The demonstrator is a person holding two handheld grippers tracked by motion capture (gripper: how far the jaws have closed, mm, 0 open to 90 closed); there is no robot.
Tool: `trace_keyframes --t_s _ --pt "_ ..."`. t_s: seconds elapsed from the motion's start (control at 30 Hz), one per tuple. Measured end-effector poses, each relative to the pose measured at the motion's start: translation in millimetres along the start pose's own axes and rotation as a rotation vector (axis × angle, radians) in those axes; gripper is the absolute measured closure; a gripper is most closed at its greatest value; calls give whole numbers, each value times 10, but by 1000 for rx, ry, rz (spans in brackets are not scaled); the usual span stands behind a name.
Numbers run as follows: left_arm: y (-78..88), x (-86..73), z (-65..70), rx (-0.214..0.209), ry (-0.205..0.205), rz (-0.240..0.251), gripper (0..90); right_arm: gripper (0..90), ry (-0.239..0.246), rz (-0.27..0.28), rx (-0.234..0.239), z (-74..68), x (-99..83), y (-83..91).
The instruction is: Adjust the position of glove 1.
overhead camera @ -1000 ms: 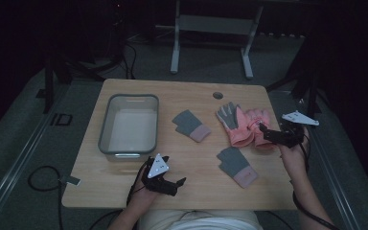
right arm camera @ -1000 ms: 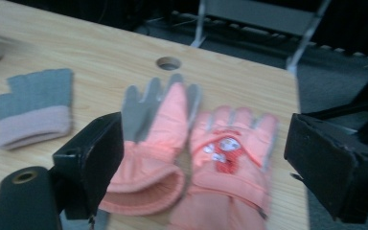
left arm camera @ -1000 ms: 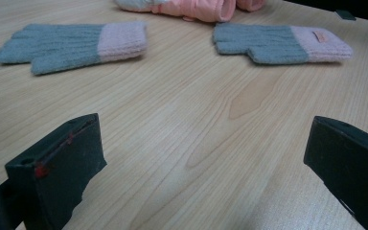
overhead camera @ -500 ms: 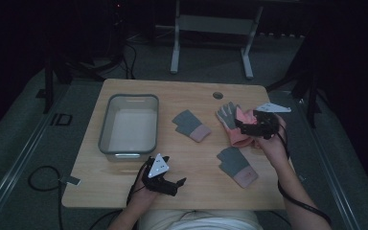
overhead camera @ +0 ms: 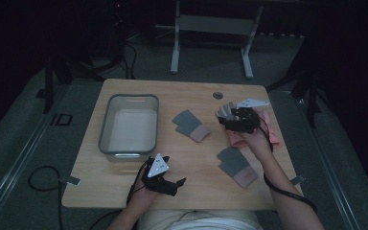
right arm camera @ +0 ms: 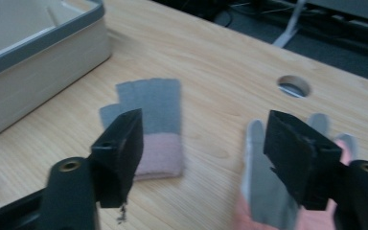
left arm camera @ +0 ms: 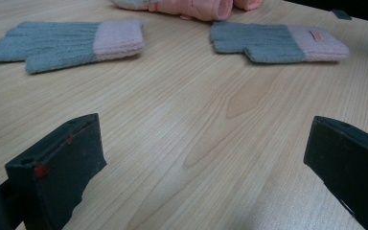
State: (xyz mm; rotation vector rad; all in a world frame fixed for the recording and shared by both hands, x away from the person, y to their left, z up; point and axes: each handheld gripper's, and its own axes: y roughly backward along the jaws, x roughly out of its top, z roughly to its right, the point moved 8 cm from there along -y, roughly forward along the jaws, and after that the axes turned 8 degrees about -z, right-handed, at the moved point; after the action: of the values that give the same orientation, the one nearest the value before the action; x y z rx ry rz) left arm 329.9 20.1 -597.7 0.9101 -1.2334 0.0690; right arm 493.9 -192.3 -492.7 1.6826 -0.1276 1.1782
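Two grey knit gloves with pink cuffs lie flat on the wooden table, one mid-table (overhead camera: 191, 125) (right arm camera: 158, 124) and one nearer the front (overhead camera: 237, 165) (left arm camera: 278, 40). A pink glove pile with grey fingers (overhead camera: 268, 134) (right arm camera: 263, 182) lies at the right. My right gripper (overhead camera: 224, 120) (right arm camera: 203, 139) hovers over the grey fingers at the pile's left edge. Its jaws have just been closing, they stand apart, and only bare table shows between them. My left gripper (overhead camera: 177, 187) (left arm camera: 201, 158) rests open near the front edge and holds nothing.
A grey-rimmed empty bin (overhead camera: 106, 125) (right arm camera: 38, 52) stands on the left half of the table. A round cable hole (overhead camera: 217, 95) (right arm camera: 293, 87) is at the far edge. Metal stand legs and cables lie on the dark floor behind.
My right gripper has moved left, from the table's right edge across the pink pile to its left side. The left gripper has stayed put.
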Motion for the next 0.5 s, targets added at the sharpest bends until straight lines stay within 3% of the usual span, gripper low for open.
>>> trace_keyframes --t_s 0.2,0.37,0.5 --pt "0 0 0 -6 3 0 0 426 41 -32 12 -89 45 -181" --pt "-1 0 1 -4 1 1 0 513 18 -74 53 -139 65 -319" --pt "2 -1 -3 -13 7 -1 0 517 28 -96 59 -186 79 -437"
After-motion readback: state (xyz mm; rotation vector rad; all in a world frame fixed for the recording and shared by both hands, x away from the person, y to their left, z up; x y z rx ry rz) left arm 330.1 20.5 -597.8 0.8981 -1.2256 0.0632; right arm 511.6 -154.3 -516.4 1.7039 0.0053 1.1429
